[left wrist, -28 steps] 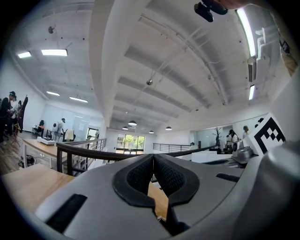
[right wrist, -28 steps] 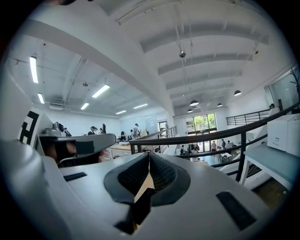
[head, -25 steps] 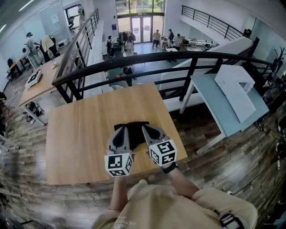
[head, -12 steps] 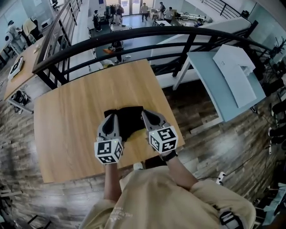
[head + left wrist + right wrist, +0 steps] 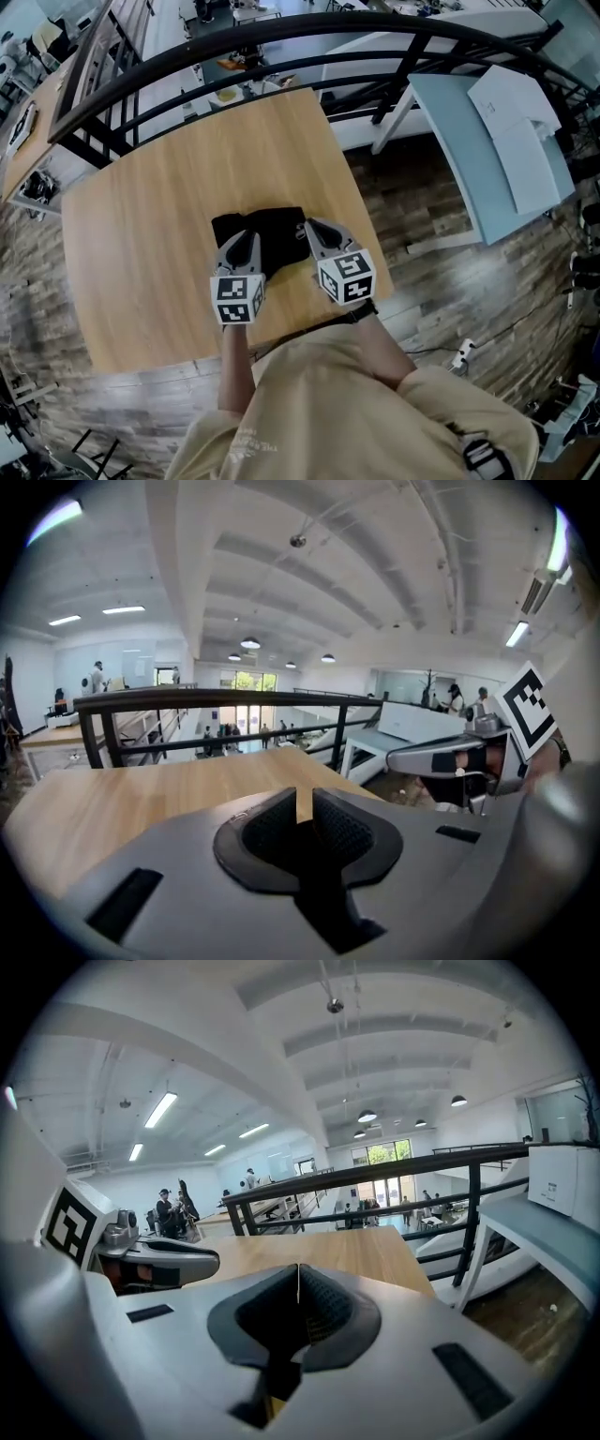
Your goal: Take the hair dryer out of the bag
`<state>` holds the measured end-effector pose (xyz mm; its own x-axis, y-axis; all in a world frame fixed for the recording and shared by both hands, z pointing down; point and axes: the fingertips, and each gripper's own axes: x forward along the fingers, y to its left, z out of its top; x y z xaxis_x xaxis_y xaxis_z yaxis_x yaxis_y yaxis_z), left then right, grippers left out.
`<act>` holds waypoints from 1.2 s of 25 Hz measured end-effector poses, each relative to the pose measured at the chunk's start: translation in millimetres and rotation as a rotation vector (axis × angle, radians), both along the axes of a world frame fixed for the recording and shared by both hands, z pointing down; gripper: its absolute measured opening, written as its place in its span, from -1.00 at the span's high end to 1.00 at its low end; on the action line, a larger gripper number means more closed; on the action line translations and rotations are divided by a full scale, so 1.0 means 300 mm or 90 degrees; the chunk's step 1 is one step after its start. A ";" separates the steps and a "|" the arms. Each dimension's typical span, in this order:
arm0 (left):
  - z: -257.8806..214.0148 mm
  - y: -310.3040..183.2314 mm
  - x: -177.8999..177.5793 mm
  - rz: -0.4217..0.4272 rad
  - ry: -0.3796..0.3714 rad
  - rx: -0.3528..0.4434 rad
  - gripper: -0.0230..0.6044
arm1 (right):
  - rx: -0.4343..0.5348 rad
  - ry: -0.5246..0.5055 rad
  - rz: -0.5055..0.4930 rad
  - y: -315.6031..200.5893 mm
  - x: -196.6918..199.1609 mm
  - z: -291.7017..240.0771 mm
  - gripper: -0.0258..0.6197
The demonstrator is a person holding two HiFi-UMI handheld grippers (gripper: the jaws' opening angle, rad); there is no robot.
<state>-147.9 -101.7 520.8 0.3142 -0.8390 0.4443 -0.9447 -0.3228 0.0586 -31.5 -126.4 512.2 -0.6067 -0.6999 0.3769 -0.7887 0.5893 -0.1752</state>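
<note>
The left gripper point(image 5: 304, 803) shows a narrow slit between its jaws, which have just been opening, with nothing in it. The right gripper point(image 5: 298, 1293) is pressed closed and empty. Just ahead of both tips, between them, a black bag point(image 5: 267, 234) lies on the wooden table point(image 5: 141, 244). This looks like the approach. Next, the bag's mouth must be found and parted. The bag is limp and crumpled, and no hair dryer shows.

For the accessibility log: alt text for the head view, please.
The person's grey left gripper and right gripper point at the near edge of a black fabric bag on a light wooden table. The left jaws have just been opening, nothing between them.
</note>
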 end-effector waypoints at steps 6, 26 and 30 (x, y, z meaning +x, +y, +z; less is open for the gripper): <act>0.162 -0.043 0.071 0.054 -0.038 -0.101 0.64 | -0.029 0.012 -0.018 -0.051 0.017 0.091 0.88; 0.533 -0.027 0.115 0.244 -0.237 -0.352 0.16 | -0.100 0.061 -0.066 -0.090 0.055 0.274 0.88; 0.537 -0.022 0.122 0.238 -0.225 -0.345 0.44 | -0.110 0.062 -0.063 -0.077 0.069 0.295 0.88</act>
<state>-111.1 -108.3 681.8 0.2976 -0.3393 0.8923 -0.7697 -0.6383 0.0140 -10.9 -149.6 600.7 -0.6244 -0.5586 0.5460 -0.7466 0.6324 -0.2068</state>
